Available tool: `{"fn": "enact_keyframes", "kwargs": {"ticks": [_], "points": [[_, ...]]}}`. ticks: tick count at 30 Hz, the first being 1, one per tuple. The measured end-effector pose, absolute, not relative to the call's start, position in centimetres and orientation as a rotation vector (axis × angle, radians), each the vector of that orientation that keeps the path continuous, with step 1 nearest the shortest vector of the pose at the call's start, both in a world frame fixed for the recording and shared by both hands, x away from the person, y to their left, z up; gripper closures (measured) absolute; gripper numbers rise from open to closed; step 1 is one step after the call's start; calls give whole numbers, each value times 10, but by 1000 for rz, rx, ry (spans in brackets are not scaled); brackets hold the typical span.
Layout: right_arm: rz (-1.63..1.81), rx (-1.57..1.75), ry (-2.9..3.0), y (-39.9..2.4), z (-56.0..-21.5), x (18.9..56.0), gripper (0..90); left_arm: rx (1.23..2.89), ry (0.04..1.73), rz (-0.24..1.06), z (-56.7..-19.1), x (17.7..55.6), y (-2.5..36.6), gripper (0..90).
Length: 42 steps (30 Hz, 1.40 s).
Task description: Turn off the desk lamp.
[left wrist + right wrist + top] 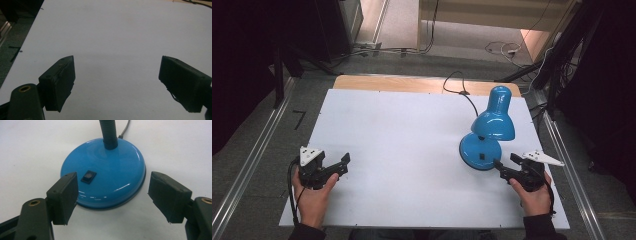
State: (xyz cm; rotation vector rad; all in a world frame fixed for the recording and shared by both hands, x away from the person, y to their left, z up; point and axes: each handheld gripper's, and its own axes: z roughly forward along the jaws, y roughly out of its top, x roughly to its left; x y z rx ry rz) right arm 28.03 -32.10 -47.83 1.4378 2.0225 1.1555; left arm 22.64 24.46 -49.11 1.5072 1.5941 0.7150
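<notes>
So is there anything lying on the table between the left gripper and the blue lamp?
No. In the high view the white table is bare between the left gripper and the lamp; the left gripper view shows bare white table too.

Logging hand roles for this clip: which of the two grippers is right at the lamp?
The right gripper. Its open jaws flank the near edge of the blue lamp base, by the switch. The left gripper, also open, sits across the table over bare white surface.
</notes>
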Motion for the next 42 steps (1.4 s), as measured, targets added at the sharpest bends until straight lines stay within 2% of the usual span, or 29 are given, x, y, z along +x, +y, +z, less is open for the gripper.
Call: {"fn": "enact_keyframes", "kwargs": {"ticks": [33,42], "points": [[1086,1490,1969,-356,-480,258,223,1506,1594,712,-491,226,246,148],[862,1575,1973,-364,-508,278,149,1511,1590,713,-491,226,244,148]]}}
